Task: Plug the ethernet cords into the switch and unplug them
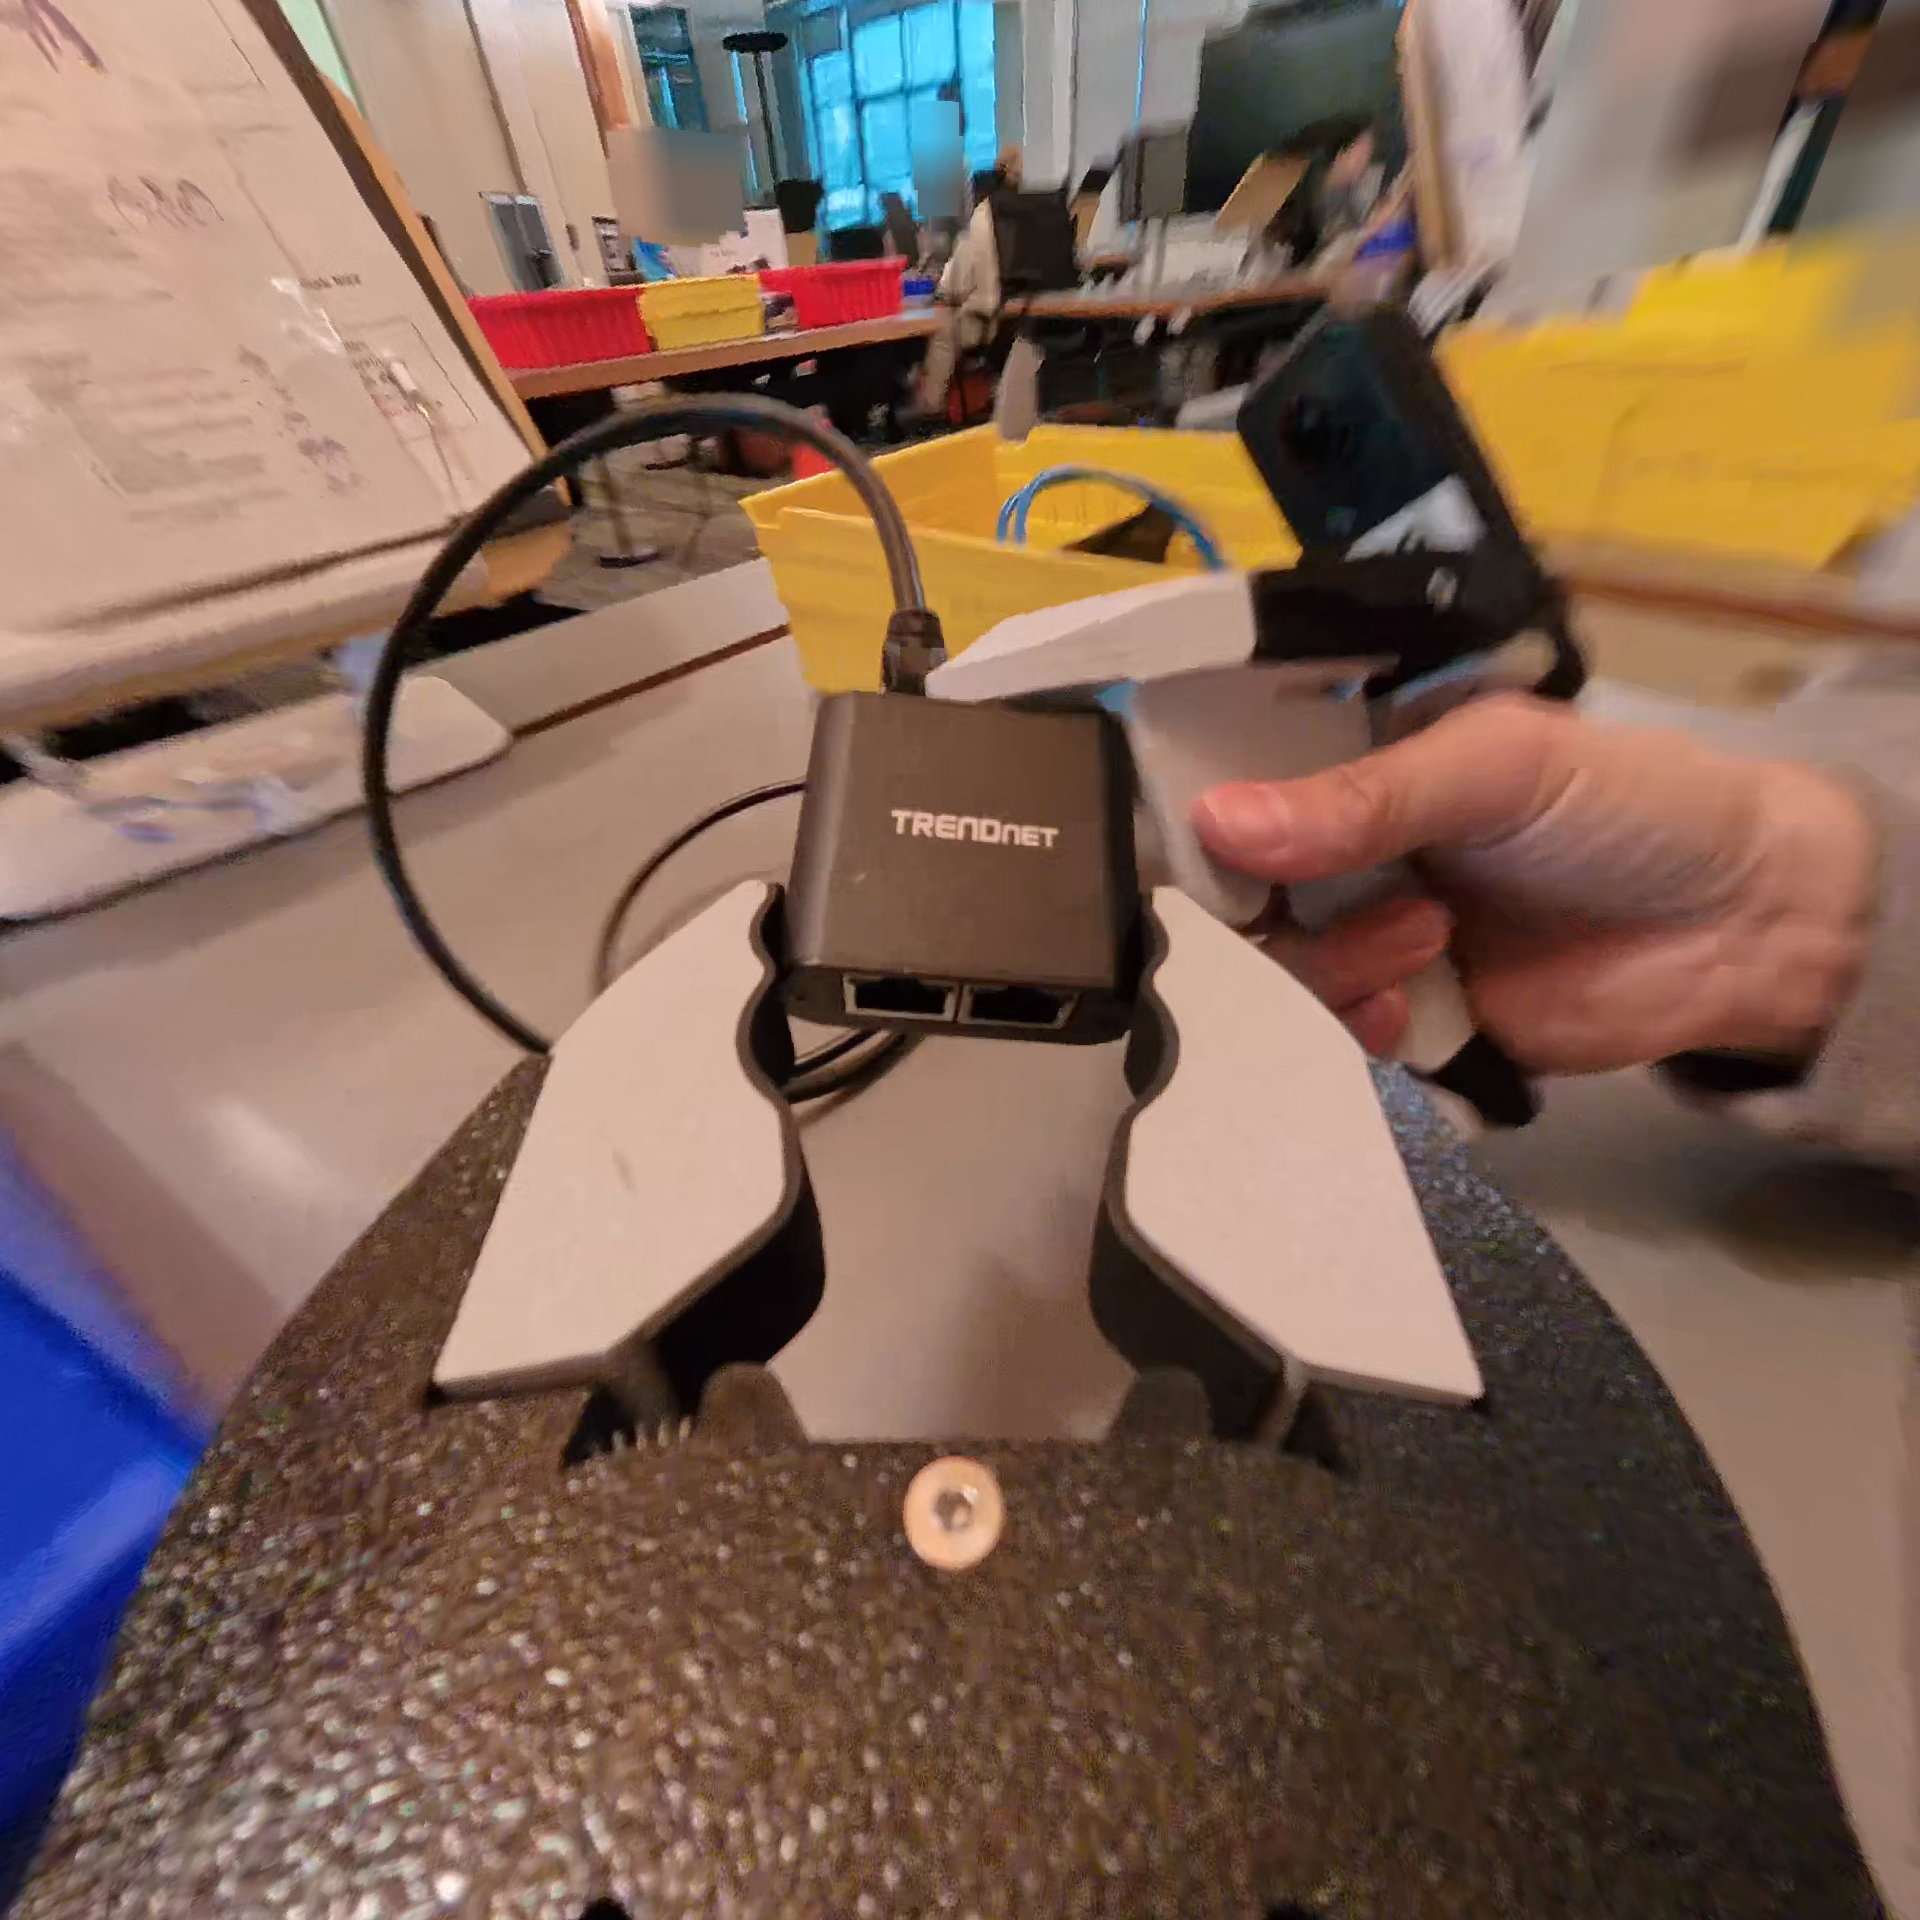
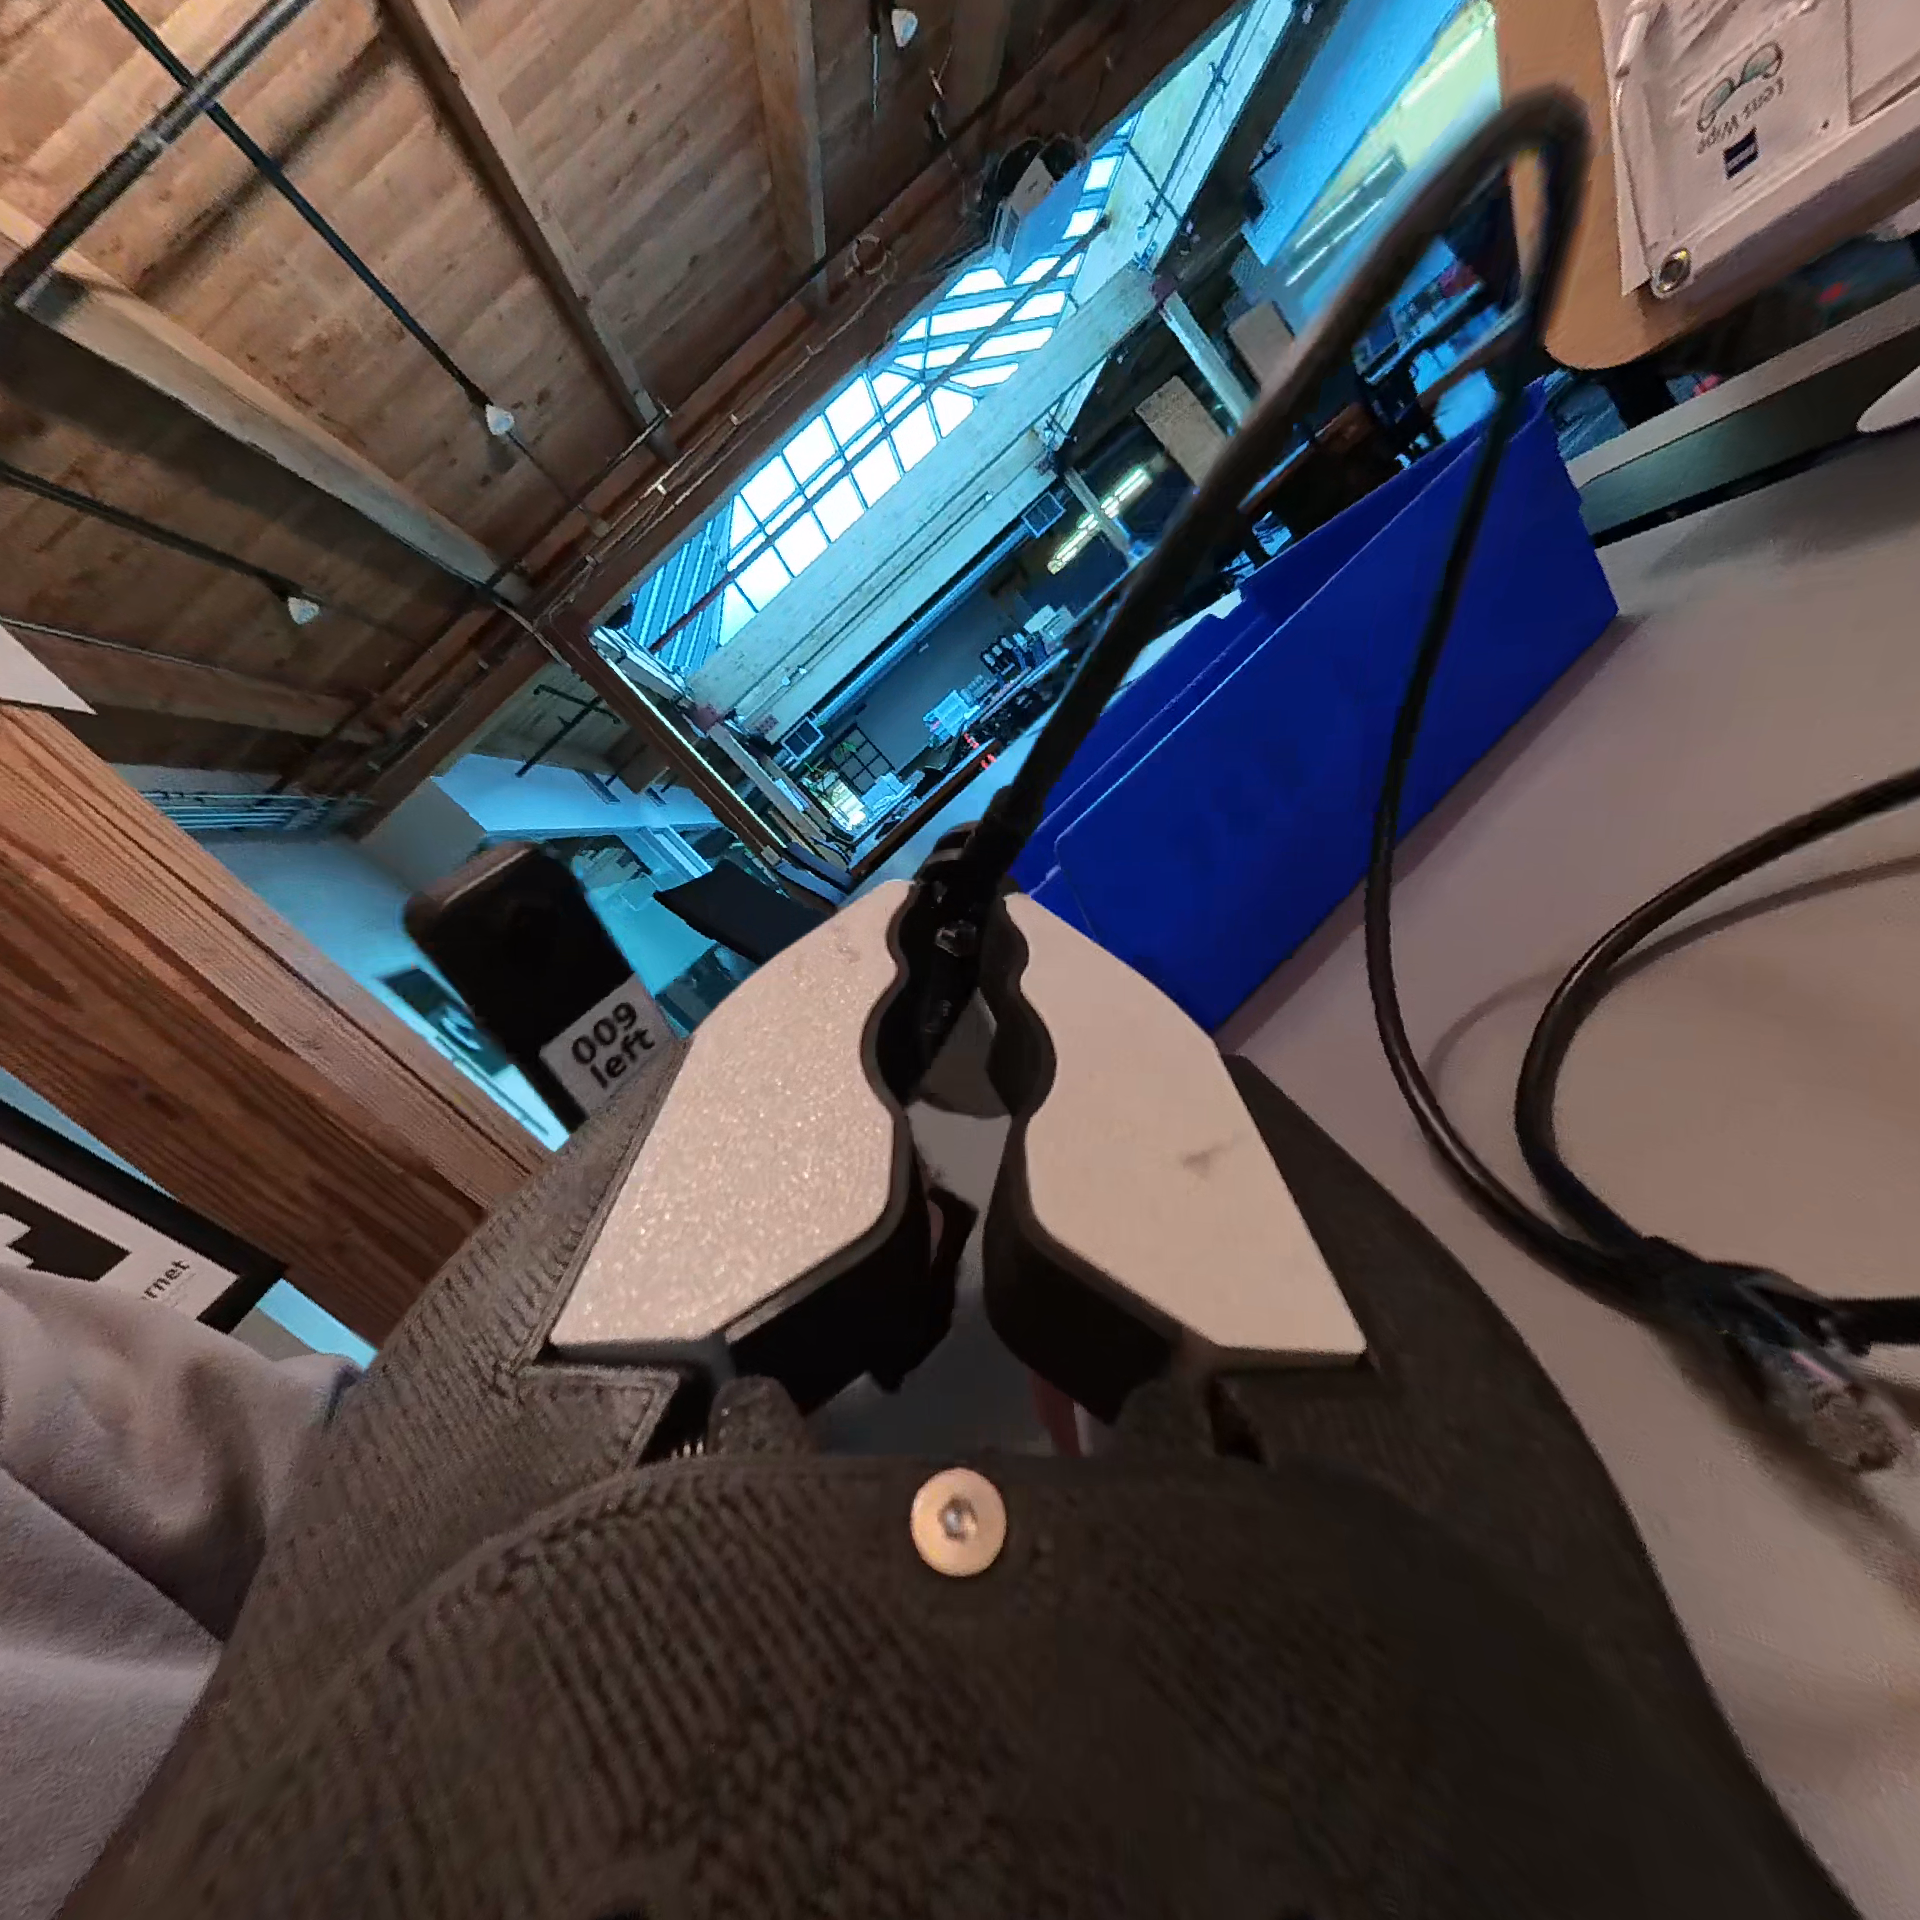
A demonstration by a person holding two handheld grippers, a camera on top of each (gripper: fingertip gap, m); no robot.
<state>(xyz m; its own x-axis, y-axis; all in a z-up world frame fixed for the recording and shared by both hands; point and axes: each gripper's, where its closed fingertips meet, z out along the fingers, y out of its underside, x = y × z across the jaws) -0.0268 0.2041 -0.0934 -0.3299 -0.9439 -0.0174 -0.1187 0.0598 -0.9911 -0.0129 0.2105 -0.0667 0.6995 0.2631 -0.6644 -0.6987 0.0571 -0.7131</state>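
Observation:
My left gripper (image 1: 956, 935) is shut on a small black switch (image 1: 961, 831) and holds it above the table. Two empty ports (image 1: 956, 1003) face the camera. A black ethernet cord (image 1: 416, 644) loops left, and its plug (image 1: 914, 644) meets the switch's far side. I cannot tell if it is seated. My right gripper (image 1: 997, 655), held by a hand (image 1: 1538, 883), reaches that plug. In the right wrist view the right gripper (image 2: 951, 966) is shut on the black plug (image 2: 951, 935). The switch is hidden there. A second black cord's plug (image 2: 1808, 1382) lies on the table.
A yellow bin (image 1: 862, 582) holding a blue cable (image 1: 1101, 488) stands behind the switch. A blue bin (image 2: 1299, 790) sits on the grey table (image 2: 1714, 831). A tilted board with papers (image 1: 208, 312) stands at the left. Red and yellow bins sit on a far table. The tips of both grippers are at nearly the same place.

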